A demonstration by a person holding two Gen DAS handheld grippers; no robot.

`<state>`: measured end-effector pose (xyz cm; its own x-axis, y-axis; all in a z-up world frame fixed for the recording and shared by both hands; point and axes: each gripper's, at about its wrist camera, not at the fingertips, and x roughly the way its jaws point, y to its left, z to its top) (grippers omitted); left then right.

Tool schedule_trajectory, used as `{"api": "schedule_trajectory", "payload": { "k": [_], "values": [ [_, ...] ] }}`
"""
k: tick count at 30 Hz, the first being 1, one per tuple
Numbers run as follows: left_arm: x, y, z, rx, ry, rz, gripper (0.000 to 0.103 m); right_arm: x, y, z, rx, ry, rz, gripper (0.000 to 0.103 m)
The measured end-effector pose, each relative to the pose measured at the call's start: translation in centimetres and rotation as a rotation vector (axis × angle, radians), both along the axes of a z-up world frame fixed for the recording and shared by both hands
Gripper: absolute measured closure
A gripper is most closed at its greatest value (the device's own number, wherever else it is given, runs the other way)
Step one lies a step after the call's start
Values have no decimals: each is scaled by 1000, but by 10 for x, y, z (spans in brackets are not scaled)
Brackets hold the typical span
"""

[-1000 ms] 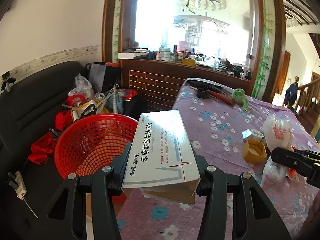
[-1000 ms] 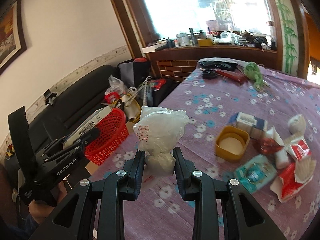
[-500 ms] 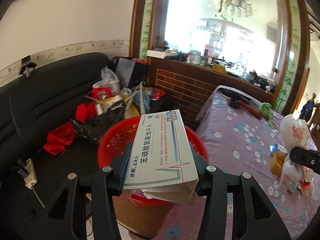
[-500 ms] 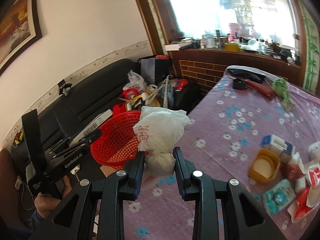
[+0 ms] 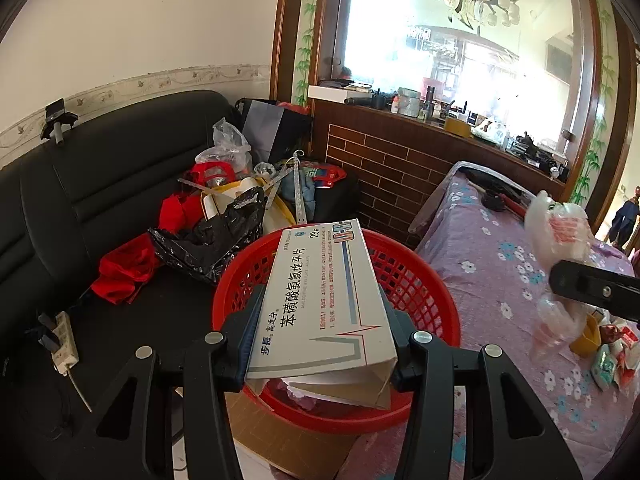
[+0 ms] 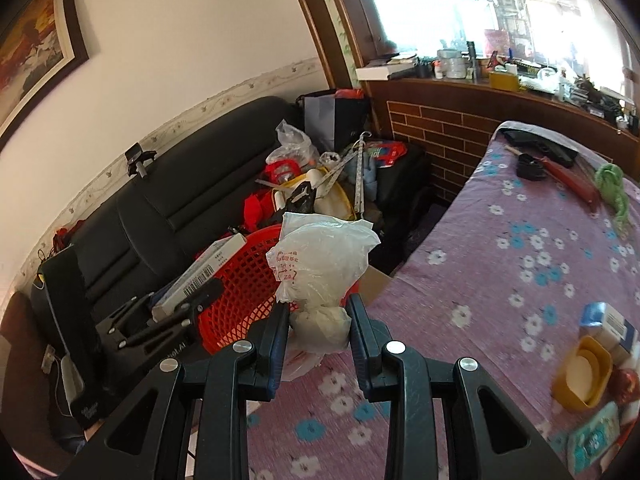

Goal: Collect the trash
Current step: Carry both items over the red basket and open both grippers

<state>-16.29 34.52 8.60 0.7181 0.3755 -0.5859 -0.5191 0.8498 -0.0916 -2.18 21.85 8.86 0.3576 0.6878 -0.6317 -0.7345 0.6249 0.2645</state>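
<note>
The medicine box point(image 5: 320, 300) is clamped in the left gripper point(image 5: 320, 344) above the red basket point(image 5: 420, 280) — release is advised only once centred. The plastic bag point(image 6: 320, 264) is gripped by the right gripper point(image 6: 318, 320) near the tabletop point(image 6: 500, 280) edge.

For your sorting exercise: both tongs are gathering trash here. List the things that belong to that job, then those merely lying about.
Part of the job:
- medicine box in the left tongs
- plastic bag in the right tongs
- red basket
- wrappers on the table

Just lying about:
- black sofa
- power strip
- framed picture

Medicine box point(image 5: 324, 300) now over red basket point(image 5: 432, 280) (white bag point(image 6: 320, 264) nearer too).
</note>
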Motion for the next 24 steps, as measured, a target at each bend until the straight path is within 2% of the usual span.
{"api": "schedule_trajectory", "payload": {
  "k": [19, 21, 22, 23, 24],
  "values": [
    [22, 17, -19, -13, 32, -6, 55, 38, 59, -37, -68, 64, 18, 70],
    [23, 18, -19, -13, 32, -6, 49, 40, 61, -36, -65, 67, 23, 68],
    [23, 18, -19, -15, 31, 2, 33, 41, 61, -35, -65, 63, 20, 63],
    [22, 19, -19, -17, 23, 11, 22, 42, 60, -34, -61, 57, 14, 57],
    [21, 19, -18, -18, 10, 17, 22, 42, 58, -33, -56, 54, 14, 54]
  ]
}}
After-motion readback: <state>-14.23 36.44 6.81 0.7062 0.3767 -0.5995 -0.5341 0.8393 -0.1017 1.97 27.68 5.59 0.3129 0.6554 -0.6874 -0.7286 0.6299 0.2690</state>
